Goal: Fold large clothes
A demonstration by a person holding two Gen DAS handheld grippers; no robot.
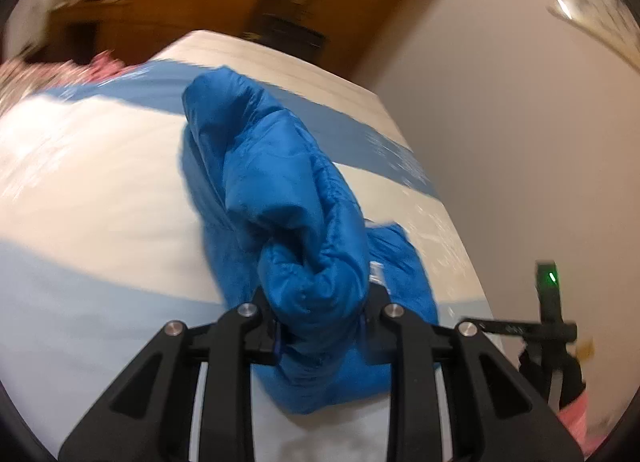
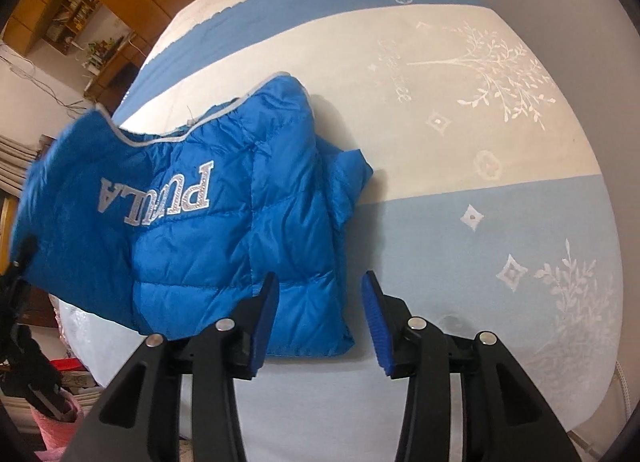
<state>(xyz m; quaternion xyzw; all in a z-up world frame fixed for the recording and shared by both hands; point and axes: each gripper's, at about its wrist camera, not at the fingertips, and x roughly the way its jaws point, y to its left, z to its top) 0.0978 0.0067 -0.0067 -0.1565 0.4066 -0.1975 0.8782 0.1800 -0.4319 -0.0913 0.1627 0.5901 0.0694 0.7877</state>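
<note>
Left wrist view: my left gripper (image 1: 320,326) has its jaws clenched on a thick bunch of the blue jacket (image 1: 276,182), the padding bulging out between and above them. I judge the grip is taken deep so that the slippery, puffy cloth cannot slide free while this side is lifted; the jacket rises from the bed (image 1: 100,190) in a ridge running away from the jaws, which suits carrying one half over the other. Blur across this view hides finer detail. At the right edge my other tool shows as a dark bar with a green light (image 1: 551,276).

Right wrist view: my right gripper (image 2: 320,318) has its jaws released, blue pads (image 2: 376,326) standing apart with nothing pressed between them; the near corner of the jacket (image 2: 240,230) lies under and beside the left pad only. The jacket's right half lies flat on the bed (image 2: 500,222), lettering (image 2: 156,194) upward, while its left part is raised off the cover. I take the flat half as the base of the fold, left down so the raised half can land on it.

Containers: none takes part. A wooden shelf unit (image 2: 80,18) at the far wall holds small items, too small to name. Something pink (image 2: 52,422) sits beside the bed, but I cannot tell what it is.
</note>
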